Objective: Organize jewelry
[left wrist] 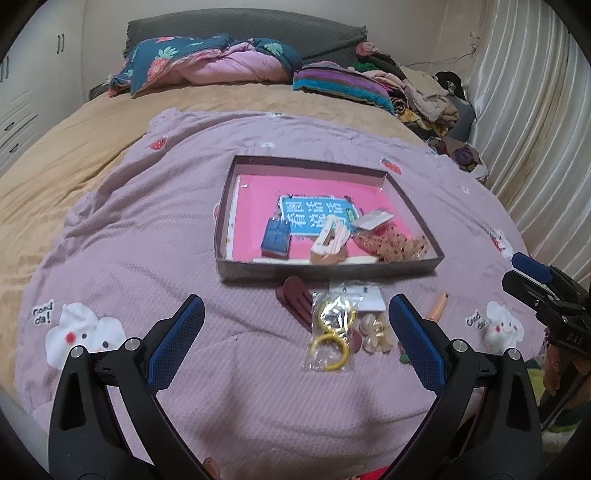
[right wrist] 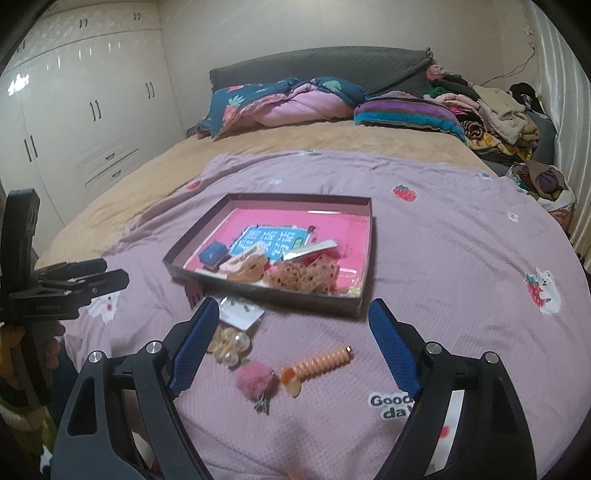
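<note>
Box [left wrist: 325, 267] on blanket [left wrist: 147, 240] on bed [left wrist: 74, 147]; bagged rings [left wrist: 330, 332], hair clip [left wrist: 295, 301] just before box; pillows [left wrist: 207, 62] behind.

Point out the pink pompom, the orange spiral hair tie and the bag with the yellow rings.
pink pompom [right wrist: 255, 373]: right wrist view, middle of the fluff.
orange spiral hair tie [right wrist: 325, 362]: right wrist view, middle of the coil.
bag with the yellow rings [left wrist: 331, 332]: left wrist view, centre of the clear plastic.

Bed: a wide bed with a tan sheet [right wrist: 155, 173], and a lilac quilt [left wrist: 155, 236] with strawberry prints lies over it.
Headboard: grey and padded [right wrist: 317, 66], against a pale wall [right wrist: 258, 26].
Bedding: a folded floral duvet [left wrist: 207, 62] and a striped pillow [right wrist: 406, 112] lie near the headboard.
Clothes: a heap [right wrist: 495, 110] at the right edge.
Wardrobe: glossy white doors [right wrist: 85, 96] with dark handles, on the left.
Curtain: cream, pleated [left wrist: 528, 122], on the right.
</note>
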